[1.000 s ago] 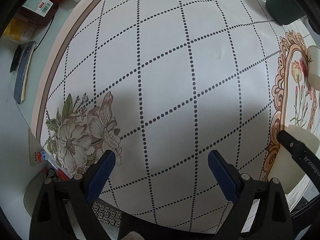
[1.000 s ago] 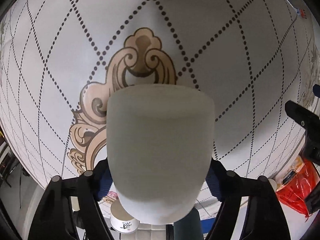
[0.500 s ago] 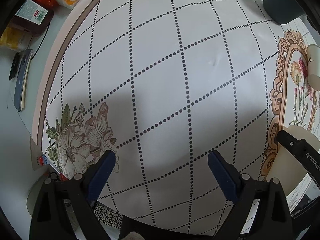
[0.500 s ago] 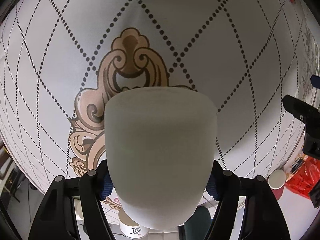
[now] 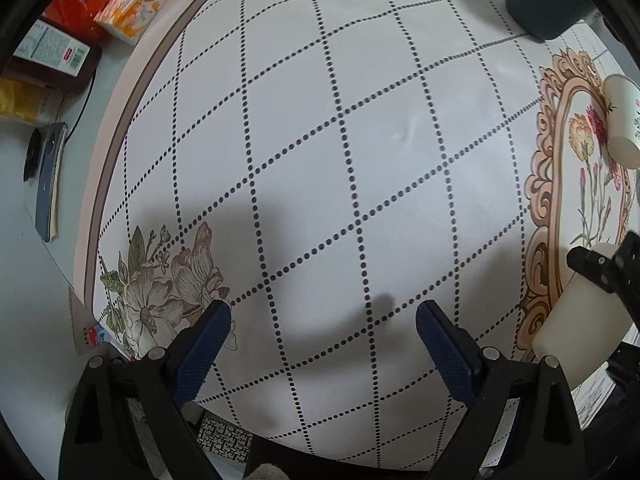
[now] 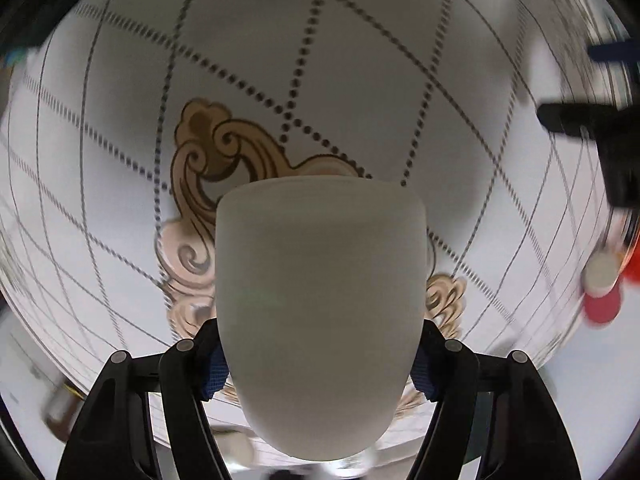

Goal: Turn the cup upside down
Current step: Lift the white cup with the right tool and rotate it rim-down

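Right gripper (image 6: 318, 364) clamps the frosted white rounded cup (image 6: 319, 312), lower centre, about its smooth, likely slippery, rigid sides.

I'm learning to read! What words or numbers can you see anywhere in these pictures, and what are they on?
None can be read.
White label on the dark bottle: small print, too small to read.
Orange packet: printing blurred.
Pale paper cup: a faint mark at the picture's edge, unreadable.
Small card by the tablecloth: red and blue marks, too small.
The frosted cup in the right gripper bears no writing.
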### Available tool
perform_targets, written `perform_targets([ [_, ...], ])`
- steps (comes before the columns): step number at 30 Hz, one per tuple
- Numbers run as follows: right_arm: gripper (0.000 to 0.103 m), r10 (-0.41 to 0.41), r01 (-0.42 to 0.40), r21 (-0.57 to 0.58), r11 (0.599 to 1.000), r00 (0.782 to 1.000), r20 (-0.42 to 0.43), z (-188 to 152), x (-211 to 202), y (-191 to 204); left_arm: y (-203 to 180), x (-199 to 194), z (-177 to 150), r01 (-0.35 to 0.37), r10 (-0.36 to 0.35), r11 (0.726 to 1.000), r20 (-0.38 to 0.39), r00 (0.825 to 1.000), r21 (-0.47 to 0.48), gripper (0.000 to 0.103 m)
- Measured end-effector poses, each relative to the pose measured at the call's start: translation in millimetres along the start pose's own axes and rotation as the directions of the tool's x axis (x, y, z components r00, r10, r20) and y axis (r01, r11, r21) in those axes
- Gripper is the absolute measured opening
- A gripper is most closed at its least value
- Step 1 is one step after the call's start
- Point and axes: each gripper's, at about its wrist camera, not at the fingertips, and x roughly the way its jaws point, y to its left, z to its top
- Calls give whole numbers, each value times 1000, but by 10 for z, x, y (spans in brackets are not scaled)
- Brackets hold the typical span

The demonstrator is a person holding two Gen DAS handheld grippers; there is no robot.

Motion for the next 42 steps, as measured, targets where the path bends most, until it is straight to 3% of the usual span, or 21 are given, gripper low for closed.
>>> perform_targets([
  [3,73,67,-68,148,987,998,13,-6,-12,-175,-78,-59,16,-3,3,1000,9,1000,17,95],
  [5,73,123,-126,271,954,992,29,-4,-13,-336,-122,-88,12,-4,4,1000,13,1000,27,95],
  [7,73,176,-181,396,900,983,50,-9,7,-447,-166,-112,10,-4,3,999,14,1000,35,95],
  [9,73,234,-242,516,822,969,81,-73,35,-559,-192,-126,6,-5,4,999,16,1000,44,95],
  [15,73,369,-381,769,513,907,203,-326,145,-730,-263,-119,-68,-9,7,997,25,1000,74,95],
  [20,73,440,-492,856,161,812,384,-581,247,-726,-310,-128,-90,-12,9,995,33,999,95,95],
  [27,73,440,-471,850,-237,728,526,-891,387,-681,-374,-155,-159,-16,12,994,38,999,112,95],
  [30,73,426,-457,815,-356,697,576,-954,424,-641,-388,-136,-209,-19,14,993,42,999,117,95],
  [36,73,392,-406,752,-520,669,632,-1099,445,-492,-415,-119,-242,-19,14,992,41,999,127,95],
  [39,74,384,-388,726,-568,655,650,-1225,463,-411,-417,-115,-259,-19,14,991,44,999,132,95],
  [42,74,383,-379,722,-580,656,651,-1313,495,-279,-458,-124,-273,-21,15,990,43,999,137,95],
])
